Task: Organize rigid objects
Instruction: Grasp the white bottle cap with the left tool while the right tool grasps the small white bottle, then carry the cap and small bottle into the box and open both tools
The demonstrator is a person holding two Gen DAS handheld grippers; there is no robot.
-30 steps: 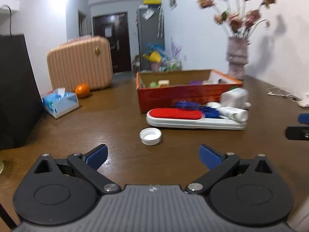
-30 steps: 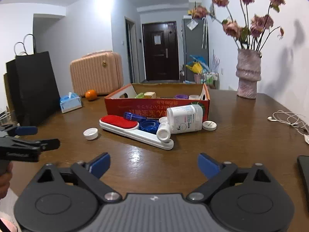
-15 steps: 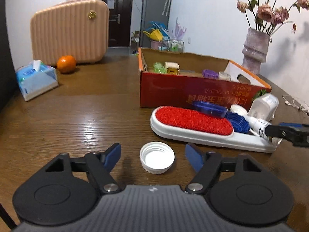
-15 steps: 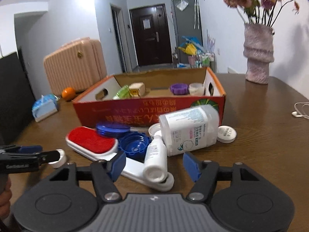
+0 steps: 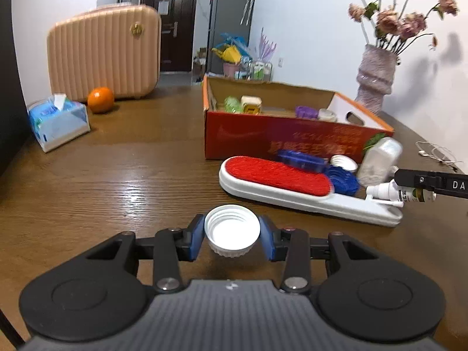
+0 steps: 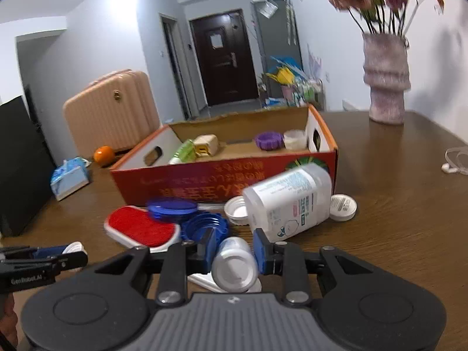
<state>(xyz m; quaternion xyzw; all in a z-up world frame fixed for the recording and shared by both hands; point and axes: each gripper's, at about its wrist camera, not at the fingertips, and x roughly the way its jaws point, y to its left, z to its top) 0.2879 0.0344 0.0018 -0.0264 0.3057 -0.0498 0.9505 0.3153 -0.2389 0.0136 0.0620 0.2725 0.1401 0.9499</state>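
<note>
White cap [image 5: 232, 235]: low centre, pinched by left gripper [image 5: 231, 237].
Small bottle [image 6: 234, 264]: low centre, clamped by right gripper [image 6: 234, 253].
Cardboard box [image 6: 222, 181]: mid-frame behind.

The table [image 5: 122, 181] is dark wood with a glossy varnish that throws glare. The box [image 5: 278, 140] looks like printed cardboard, raw brown inside. Before the box, the white cap [image 5: 232, 234] is ribbed plastic (smooth within), and the brush [image 5: 280, 185] pairs a red fuzzy pad with glossy white plastic. Each tool is matt black plastic.
</note>
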